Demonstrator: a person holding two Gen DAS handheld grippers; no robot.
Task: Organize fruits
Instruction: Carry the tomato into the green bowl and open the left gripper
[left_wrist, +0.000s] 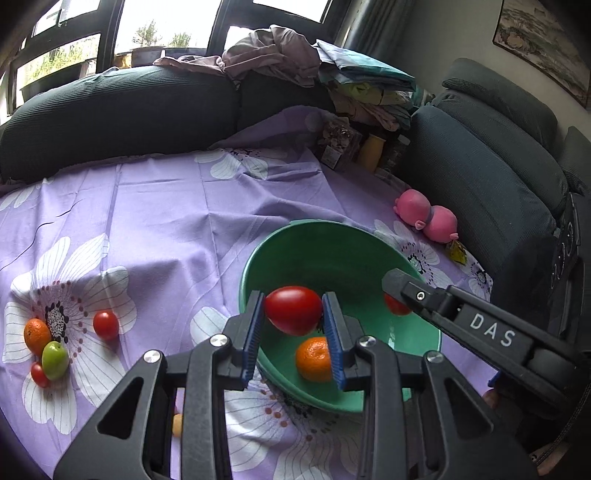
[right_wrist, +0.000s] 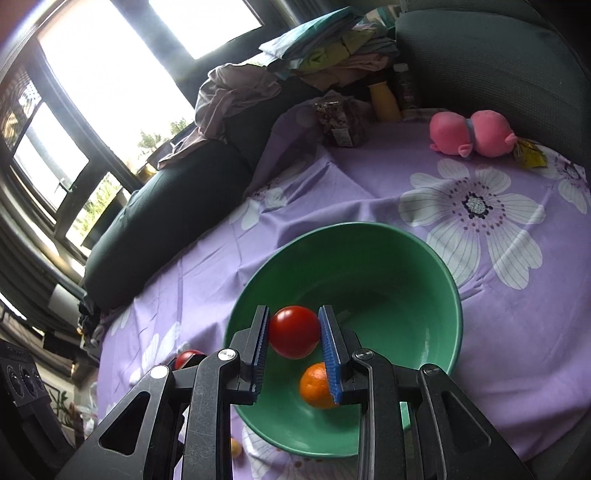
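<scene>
White letters "DAS" on the black right gripper (left_wrist: 397, 295), its jaws clamped on a round red tomato (right_wrist: 294, 327), left gripper (left_wrist: 293, 317) pinching an oval red tomato (left_wrist: 293, 310), both above the green plastic bowl (left_wrist: 332, 254) holding an orange mandarin (left_wrist: 314, 359).

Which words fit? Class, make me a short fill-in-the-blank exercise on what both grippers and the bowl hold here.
1. The left gripper is shut on a red ____.
2. Inside the green bowl lies one ____ fruit.
3. The right gripper holds its tomato above the ____.
4. The pink plush toy lies on the ____ flowered cloth.

Missing words: tomato; orange; bowl; purple
</scene>
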